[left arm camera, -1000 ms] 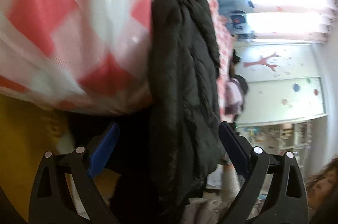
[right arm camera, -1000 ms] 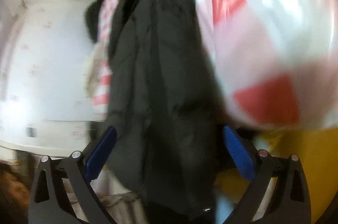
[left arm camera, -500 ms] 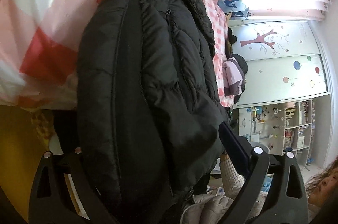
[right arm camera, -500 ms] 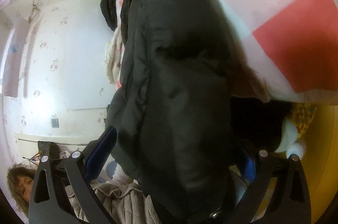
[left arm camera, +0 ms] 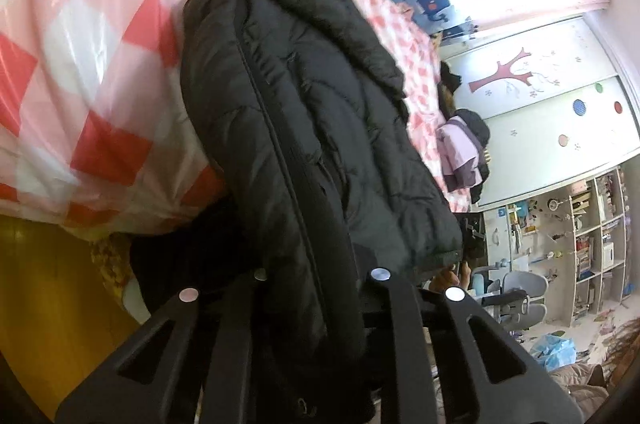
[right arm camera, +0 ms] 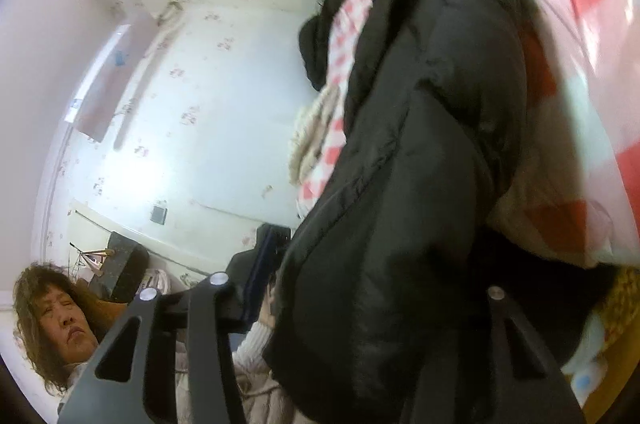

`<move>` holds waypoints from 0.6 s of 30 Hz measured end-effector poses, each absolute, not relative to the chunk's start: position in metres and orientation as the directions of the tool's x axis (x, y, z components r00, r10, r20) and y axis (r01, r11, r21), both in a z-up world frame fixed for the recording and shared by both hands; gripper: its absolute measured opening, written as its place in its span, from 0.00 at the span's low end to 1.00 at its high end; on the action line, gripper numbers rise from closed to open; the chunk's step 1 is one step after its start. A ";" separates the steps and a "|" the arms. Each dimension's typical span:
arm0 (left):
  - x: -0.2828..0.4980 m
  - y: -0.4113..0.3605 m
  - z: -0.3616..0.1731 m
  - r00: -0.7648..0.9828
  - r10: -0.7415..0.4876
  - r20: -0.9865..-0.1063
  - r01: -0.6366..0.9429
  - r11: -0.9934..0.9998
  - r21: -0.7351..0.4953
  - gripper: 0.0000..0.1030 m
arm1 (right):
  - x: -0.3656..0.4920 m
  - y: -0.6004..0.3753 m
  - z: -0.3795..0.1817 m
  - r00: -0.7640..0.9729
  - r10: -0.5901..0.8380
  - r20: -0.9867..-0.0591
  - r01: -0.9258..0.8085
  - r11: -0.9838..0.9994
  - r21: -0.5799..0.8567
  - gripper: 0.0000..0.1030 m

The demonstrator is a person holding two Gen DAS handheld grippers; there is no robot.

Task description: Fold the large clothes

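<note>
A black puffer jacket (left arm camera: 304, 143) lies on a bed with a red-and-white checked cover (left arm camera: 92, 35) and hangs over its edge. My left gripper (left arm camera: 316, 280) is shut on the jacket's hem; its fingers are close together with the padded edge between them. In the right wrist view the same jacket (right arm camera: 420, 163) fills the middle. My right gripper (right arm camera: 368, 288) is closed in on the jacket's other hem edge; the fabric hides its right finger and pads.
A pile of pink and dark clothes (left arm camera: 464, 151) sits further along the bed. Shelves (left arm camera: 580, 236) and a grey chair (left arm camera: 520, 292) stand at the right. A person (right arm camera: 60, 320) is at the lower left of the right wrist view. Yellow floor (left arm camera: 52, 296) lies below the bed.
Both grippers have gone from wide open to closed on the jacket's hem. The jacket has come between the fingers and now hangs from them at the bed's edge.
</note>
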State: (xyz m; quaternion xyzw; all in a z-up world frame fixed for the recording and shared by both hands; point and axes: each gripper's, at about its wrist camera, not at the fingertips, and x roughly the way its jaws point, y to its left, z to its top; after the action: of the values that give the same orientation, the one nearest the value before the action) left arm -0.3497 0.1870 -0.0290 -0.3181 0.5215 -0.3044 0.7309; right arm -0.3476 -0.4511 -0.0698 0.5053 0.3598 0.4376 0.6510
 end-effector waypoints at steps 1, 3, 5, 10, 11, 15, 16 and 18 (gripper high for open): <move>-0.353 0.187 -0.023 0.275 -0.784 -0.557 0.127 0.604 -0.787 0.11 | -0.351 -0.452 -0.066 0.364 0.931 -0.013 -0.218 0.098 0.971 0.44; -0.362 0.185 -0.014 0.273 -0.797 -0.538 0.160 0.590 -0.792 0.11 | -0.356 -0.456 -0.060 0.362 0.932 0.018 -0.237 0.073 0.969 0.44; -0.369 0.186 -0.009 0.266 -0.807 -0.527 0.187 0.579 -0.793 0.11 | -0.367 -0.457 -0.053 0.349 0.937 0.023 -0.261 0.074 0.962 0.44; -0.378 0.193 -0.036 0.214 -0.776 -0.593 0.153 0.627 -0.764 0.26 | -0.374 -0.456 -0.079 0.290 0.952 -0.098 -0.162 0.149 0.975 0.64; -0.378 0.196 -0.042 0.234 -0.752 -0.616 0.119 0.651 -0.749 0.33 | -0.372 -0.457 -0.087 0.285 0.951 -0.120 -0.132 0.163 0.978 0.68; -0.380 0.196 -0.047 0.306 -0.709 -0.635 0.084 0.685 -0.724 0.67 | -0.365 -0.463 -0.118 0.309 0.943 -0.120 -0.044 0.140 0.989 0.77; -0.380 0.194 -0.048 0.305 -0.719 -0.624 0.092 0.675 -0.733 0.67 | -0.363 -0.463 -0.120 0.318 0.942 -0.109 -0.045 0.130 0.991 0.77; -0.380 0.191 -0.051 0.302 -0.720 -0.625 0.111 0.678 -0.727 0.62 | -0.362 -0.465 -0.122 0.343 0.935 -0.094 -0.052 0.118 0.992 0.77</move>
State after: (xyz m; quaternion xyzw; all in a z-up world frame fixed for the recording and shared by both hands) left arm -0.3800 0.1915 -0.0508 -0.2914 0.5225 -0.2759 0.7523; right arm -0.3615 -0.4654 -0.1223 0.5329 0.4141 0.3960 0.6227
